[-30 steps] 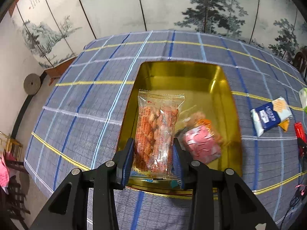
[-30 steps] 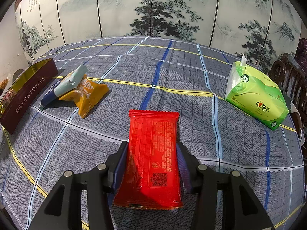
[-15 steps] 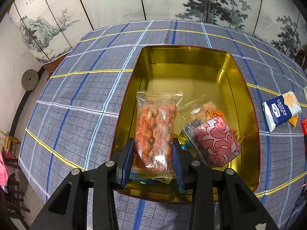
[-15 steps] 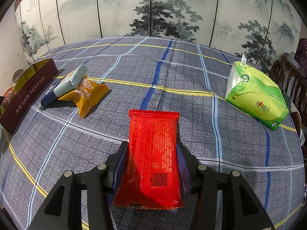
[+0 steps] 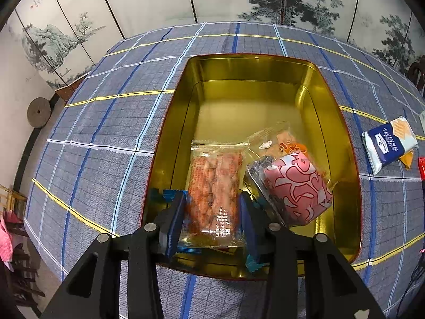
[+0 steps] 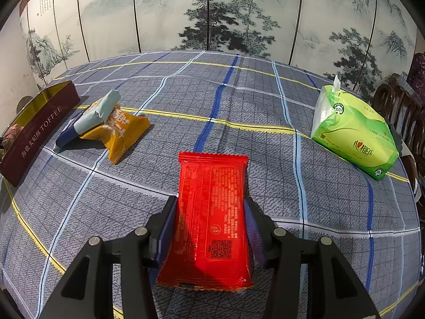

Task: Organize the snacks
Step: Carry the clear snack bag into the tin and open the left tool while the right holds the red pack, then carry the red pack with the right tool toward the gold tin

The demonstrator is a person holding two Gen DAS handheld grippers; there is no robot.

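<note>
A gold-lined tin (image 5: 255, 61) sits on the plaid tablecloth in the left wrist view. Inside it lie a pink patterned packet (image 5: 297, 186), a clear packet with an orange label (image 5: 279, 141) and a clear packet of orange snacks (image 5: 212, 186). My left gripper (image 5: 212, 212) is low in the tin's near end. Its jaws are opening, and the orange snack packet rests between them with the pads just off its sides. In the right wrist view my right gripper (image 6: 211, 220) is shut on a red packet (image 6: 215, 212) over the cloth.
A blue and white packet (image 5: 387, 143) lies right of the tin, on top of a yellow packet (image 6: 122, 133). The tin's maroon side (image 6: 39, 130) shows at far left. A green tissue pack (image 6: 350, 130) stands at the right, with dark wooden chairs (image 6: 398, 101) behind it.
My left gripper has sunk into the tin with the orange snack packet, and its jaws have spread a little. The right gripper and the red packet have not moved.
</note>
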